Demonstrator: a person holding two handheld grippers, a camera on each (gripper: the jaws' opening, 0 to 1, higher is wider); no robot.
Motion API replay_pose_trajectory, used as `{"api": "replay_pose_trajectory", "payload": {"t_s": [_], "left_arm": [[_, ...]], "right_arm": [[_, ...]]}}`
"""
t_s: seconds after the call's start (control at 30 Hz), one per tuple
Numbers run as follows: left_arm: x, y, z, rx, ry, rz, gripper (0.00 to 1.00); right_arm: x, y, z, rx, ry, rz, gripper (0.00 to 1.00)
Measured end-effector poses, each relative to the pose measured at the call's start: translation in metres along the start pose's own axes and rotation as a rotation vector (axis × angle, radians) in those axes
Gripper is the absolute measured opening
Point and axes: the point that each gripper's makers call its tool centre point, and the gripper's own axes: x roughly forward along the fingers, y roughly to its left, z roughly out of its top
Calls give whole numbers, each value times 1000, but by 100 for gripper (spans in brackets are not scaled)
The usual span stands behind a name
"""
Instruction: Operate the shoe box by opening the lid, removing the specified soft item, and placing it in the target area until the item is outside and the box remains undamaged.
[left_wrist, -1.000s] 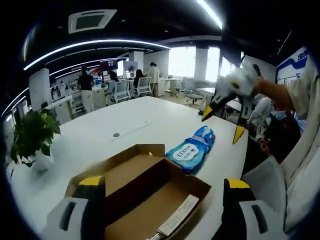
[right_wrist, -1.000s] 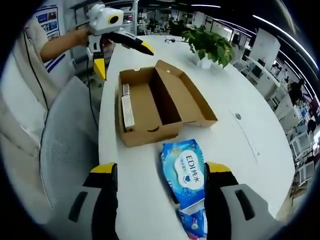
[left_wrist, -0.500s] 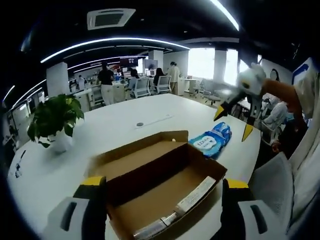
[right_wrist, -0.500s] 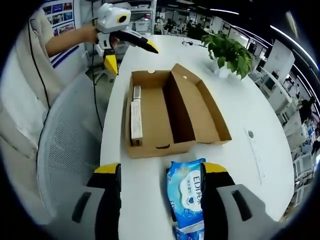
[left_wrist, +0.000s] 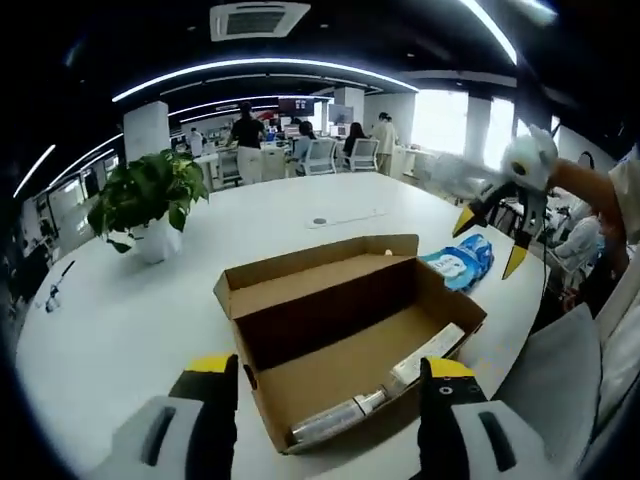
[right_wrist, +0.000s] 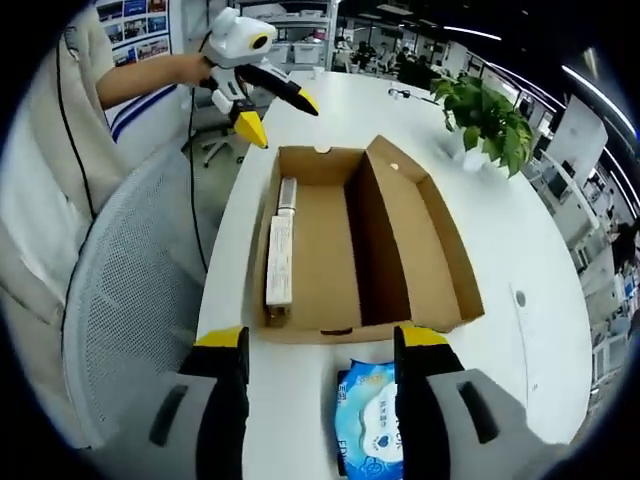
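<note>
The brown shoe box (left_wrist: 345, 365) stands open on the white table (left_wrist: 120, 320), its lid folded back flat. A long pale strip of packing (left_wrist: 425, 355) lies along one inner wall. The blue wipes pack (left_wrist: 462, 262) lies on the table just past the box's far end. My left gripper (left_wrist: 325, 400) is open, at the box's near end. My right gripper (left_wrist: 490, 243) hovers open above the pack. In the right gripper view, my right gripper (right_wrist: 320, 340) is open above the pack (right_wrist: 375, 425), the box (right_wrist: 320, 250) and strip (right_wrist: 280, 260) ahead, the left gripper (right_wrist: 280, 118) beyond.
A potted plant (left_wrist: 150, 200) stands on the table to the left of the box, also seen as the plant (right_wrist: 490, 115). A grey mesh chair (right_wrist: 130, 300) sits against the table edge beside the box. People and desks fill the far office.
Both cameras have drawn closer to the box, which now looks larger and more centred. The wipes pack still lies on the table beside it. Both grippers stay open.
</note>
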Motion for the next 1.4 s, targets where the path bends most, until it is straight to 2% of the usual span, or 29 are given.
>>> {"api": "replay_pose_trajectory", "payload": {"t_s": [0.27,0.4,0.47,0.7,0.87,1.13,1.4], "left_arm": [[-3,25,-28,-115,53,94,51],[-4,33,-38,-178,78,118,38],[-3,36,-45,-213,93,131,36],[3,38,-59,-233,141,139,28],[6,43,-65,-278,155,151,22],[8,44,-72,-329,179,150,6],[10,45,-74,-328,188,152,5]], "right_arm": [[26,2,6,-36,-6,53,50],[36,2,7,-40,-2,73,50],[45,2,8,-42,3,93,50],[64,6,7,-55,27,138,49],[77,9,6,-66,32,171,47],[92,13,5,-58,32,223,46],[104,19,5,-36,34,275,46]]}}
